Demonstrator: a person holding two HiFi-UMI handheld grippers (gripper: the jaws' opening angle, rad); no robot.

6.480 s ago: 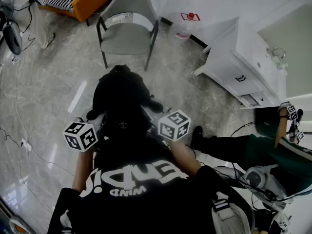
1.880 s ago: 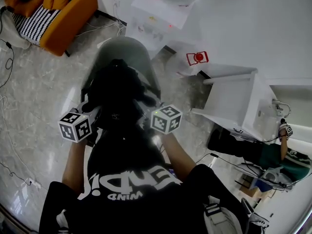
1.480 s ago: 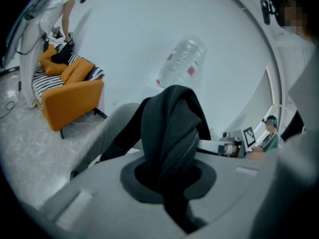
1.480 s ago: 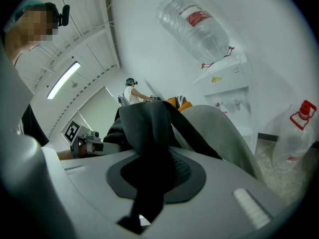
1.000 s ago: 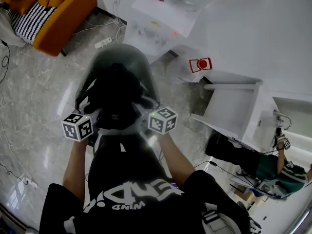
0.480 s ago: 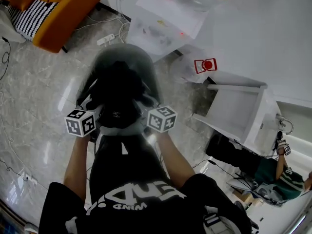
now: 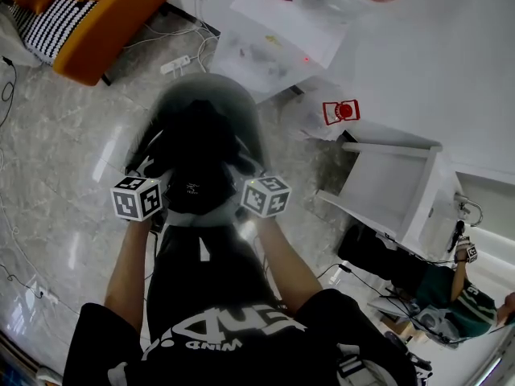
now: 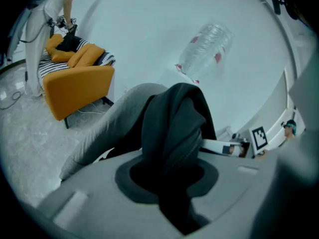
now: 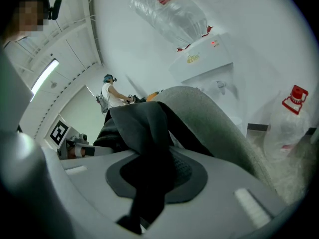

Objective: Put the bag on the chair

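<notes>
Since the earliest frame the grey upholstered chair [image 7: 245, 107] had gone from top of the head view to its centre, & the black fabric bag [image 7: 197, 155], back then held short of it over the floor, was now over the seat, right in front of the curved backrest. Couldn't tell if its base sat fully on the seat. Left gripper [image 8: 172, 183] was at the bag's left edge, centre-left of head view. Its jaws were opening, w/ a fold of black fabric w/ a zip seam still caught btwn the pads. Right gripper [image 9: 149, 183] was at the bag's right edge, centre of head view. Its jaws were opening too, w/ a dark strip of the bag running down btwn them. Both marker cubes were level w/ each other, bag btwn them. Upper left of head view: orange sofa [image 7: 109, 22] w/ black-and-white striped cushion [image 7: 48, 30]. Top centre: white water dispenser [image 7: 269, 43], behind the chair. Right of centre: clear plastic water jug w/ red cap [image 7: 338, 112] on the grey marble floor [image 7: 56, 151], next to a white cabinet [image 7: 394, 179]. Lower right: a seated person in green top [image 7: 451, 292].
</notes>
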